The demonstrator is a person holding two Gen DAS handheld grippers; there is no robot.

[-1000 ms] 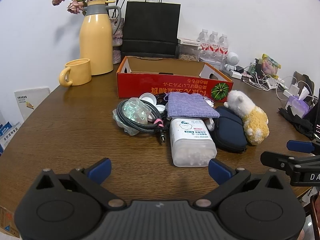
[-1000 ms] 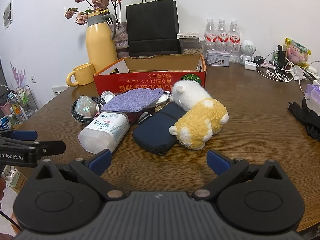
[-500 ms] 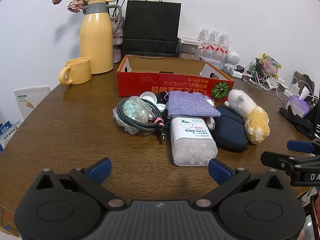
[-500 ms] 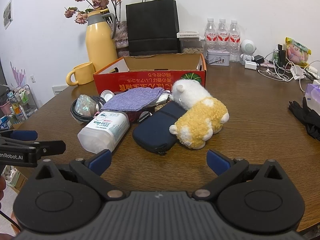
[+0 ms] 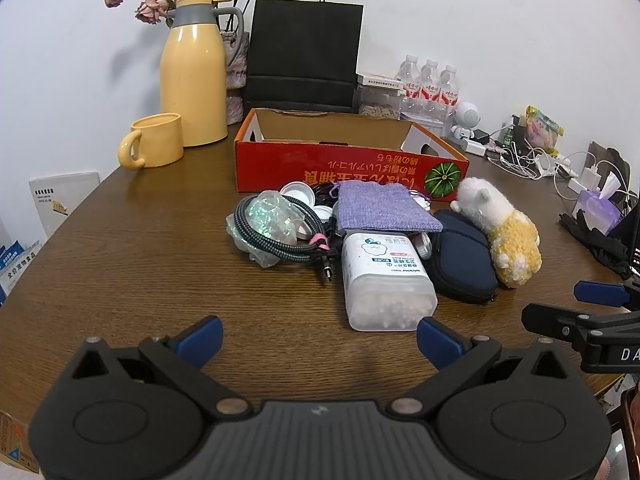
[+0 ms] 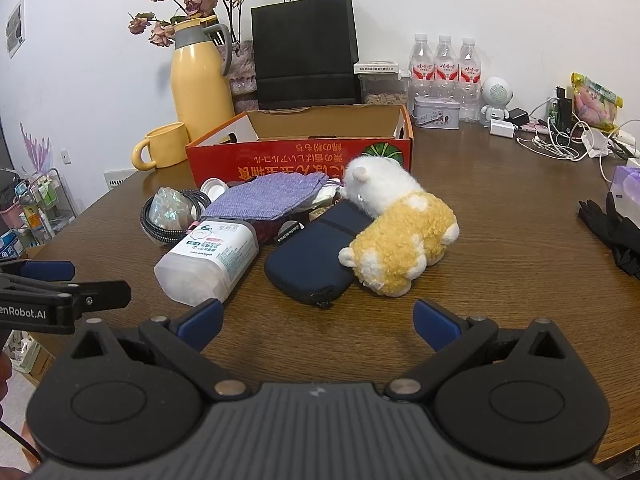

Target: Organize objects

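the pile of loose things sits in the middle of the round table [image 5: 120,272], just in front of the red box [image 5: 344,168], which stands open and looks empty from here. nearest the grippers is the white plastic bottle [image 5: 384,276], lying on its side; in the left view its long axis runs almost straight away from the gripper toward the box, clear end nearest, far end tucked under the purple pouch [image 5: 380,208]. to its right the navy case [image 6: 316,252] lies flat and touches the stuffed toy [image 6: 396,232], whose white head points to the box and yellow rear to the table edge. left of the bottle lies a coiled cable [image 5: 280,236] around a shiny wrapped lump, with small white lids behind it.

i'd say nothing has been picked yet; this is the very start, choosing a first item. the left gripper [image 5: 318,338] hangs low over the table with its jaws wide apart and nothing between them, the bottle just beyond its right finger. the right gripper [image 6: 316,322] is likewise spread and empty, facing the case and toy.

the next move probably calls for one gripper to close across the bottle's short width, lift it clear of the pouch, and carry it into the box.
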